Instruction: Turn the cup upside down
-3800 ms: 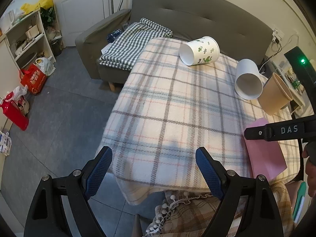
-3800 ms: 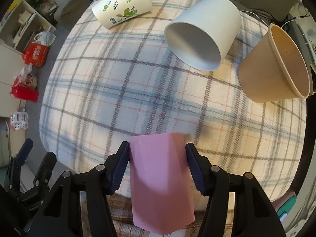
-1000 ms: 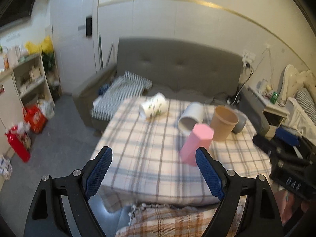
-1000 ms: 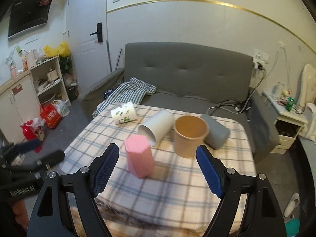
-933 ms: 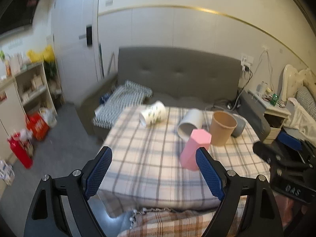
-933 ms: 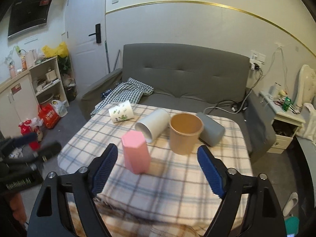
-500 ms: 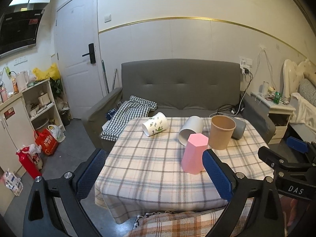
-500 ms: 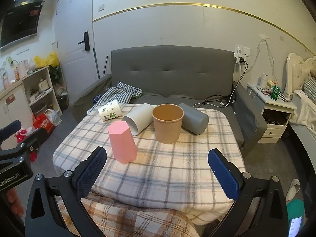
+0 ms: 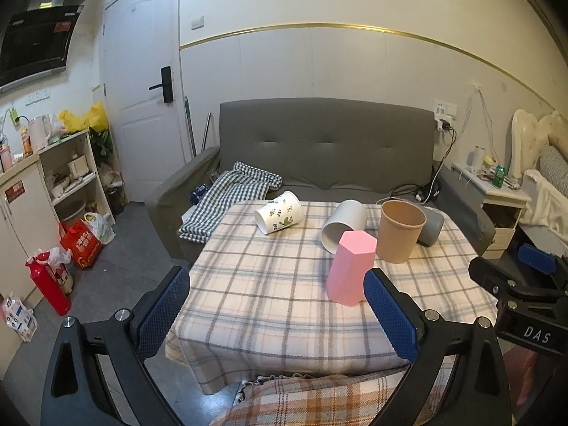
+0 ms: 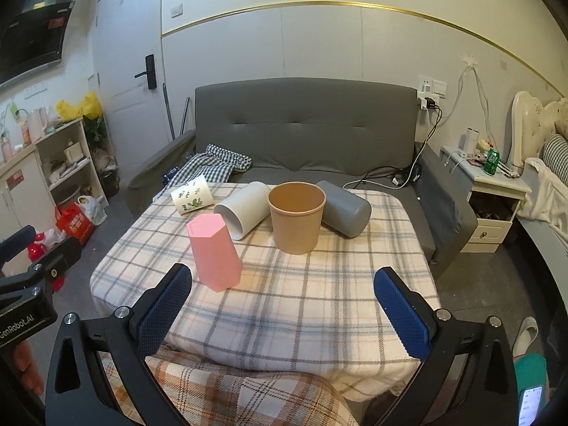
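Observation:
A pink hexagonal cup point(image 9: 350, 268) point(image 10: 214, 251) stands upside down on the plaid-covered table point(image 9: 269, 294) point(image 10: 319, 284), closed end up. My left gripper point(image 9: 280, 312) is open and empty, held back from the table's near edge. My right gripper point(image 10: 284, 309) is open and empty, also back from the table; the pink cup is ahead of its left finger, apart from it. The right gripper's body shows at the right edge of the left wrist view point(image 9: 518, 294).
A brown paper cup point(image 9: 400, 230) point(image 10: 296, 216) stands upright. A white cup point(image 9: 342, 225) point(image 10: 245, 209), a grey cup point(image 10: 342, 207) and a leaf-printed cup point(image 9: 278, 212) point(image 10: 191, 198) lie on their sides. A grey sofa point(image 9: 319, 149) stands behind the table; shelves point(image 9: 71, 177) at the left.
The right gripper let go of the pink cup, which now stands upside down on the table. Both grippers pulled back and rose, and now both hold still with jaws wide.

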Motion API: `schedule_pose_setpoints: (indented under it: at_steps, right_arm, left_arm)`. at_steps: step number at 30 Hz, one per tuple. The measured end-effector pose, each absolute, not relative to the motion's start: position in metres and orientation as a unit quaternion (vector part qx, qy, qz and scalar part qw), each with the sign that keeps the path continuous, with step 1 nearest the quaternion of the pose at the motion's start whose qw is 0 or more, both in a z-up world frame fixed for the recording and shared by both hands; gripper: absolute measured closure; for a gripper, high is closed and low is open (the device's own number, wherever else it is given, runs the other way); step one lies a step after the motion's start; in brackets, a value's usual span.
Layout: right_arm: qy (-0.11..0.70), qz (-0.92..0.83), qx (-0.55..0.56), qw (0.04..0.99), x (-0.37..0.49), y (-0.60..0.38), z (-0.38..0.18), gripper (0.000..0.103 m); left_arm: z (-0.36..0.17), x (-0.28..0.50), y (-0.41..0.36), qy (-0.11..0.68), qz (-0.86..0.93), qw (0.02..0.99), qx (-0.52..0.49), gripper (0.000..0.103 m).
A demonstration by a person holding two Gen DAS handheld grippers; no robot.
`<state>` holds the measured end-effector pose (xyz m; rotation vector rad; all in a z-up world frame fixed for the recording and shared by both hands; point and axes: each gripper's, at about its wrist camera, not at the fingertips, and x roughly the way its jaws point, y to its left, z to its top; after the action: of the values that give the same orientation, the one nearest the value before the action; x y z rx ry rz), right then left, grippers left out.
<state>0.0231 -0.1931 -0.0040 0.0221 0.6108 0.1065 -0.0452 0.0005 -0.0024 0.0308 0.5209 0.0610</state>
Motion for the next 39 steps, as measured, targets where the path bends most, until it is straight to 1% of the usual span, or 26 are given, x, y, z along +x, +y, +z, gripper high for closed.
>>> schedule_pose_setpoints:
  at_steps: [8, 39]
  right_arm:
    - [0.304, 0.046, 0.013, 0.952, 0.0248, -0.1958, -0.0054, 0.0]
    - [0.312, 0.043, 0.017, 0.949, 0.0238, -0.198, -0.0129, 0.0]
  left_arm:
    - [-0.0089, -0.0428, 0.0002, 0.271, 0.02, 0.962, 0.012, 0.002]
    - [-0.012, -0.0414, -0.0073, 0.274, 0.014, 0.961, 0.014, 0.002]
